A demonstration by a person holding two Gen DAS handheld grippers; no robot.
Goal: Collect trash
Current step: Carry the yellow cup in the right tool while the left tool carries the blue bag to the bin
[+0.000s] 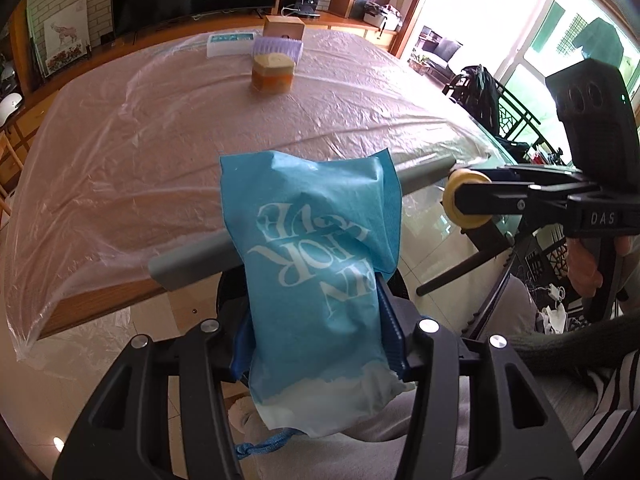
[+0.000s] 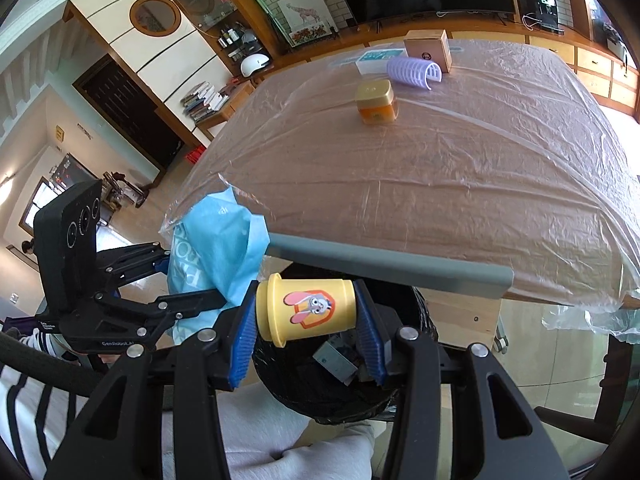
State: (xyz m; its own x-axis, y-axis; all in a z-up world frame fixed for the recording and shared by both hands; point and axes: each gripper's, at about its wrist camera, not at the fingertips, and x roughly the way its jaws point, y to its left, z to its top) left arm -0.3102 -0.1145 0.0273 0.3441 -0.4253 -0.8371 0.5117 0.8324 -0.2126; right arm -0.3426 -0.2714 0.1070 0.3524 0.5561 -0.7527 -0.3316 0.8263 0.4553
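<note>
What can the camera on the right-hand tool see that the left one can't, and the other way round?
Only the right wrist view shows the black bin with scraps inside, below the table edge, and the rabbit picture on the yellow cup gripped by the right hand-held gripper.

Only the left wrist view shows the white lettering across the blue bag clamped in the left hand-held gripper, plus the bright windows.

Both show the plastic-covered table, the orange jar, the purple ribbed holder, the brown box and the grey edge guard.
</note>
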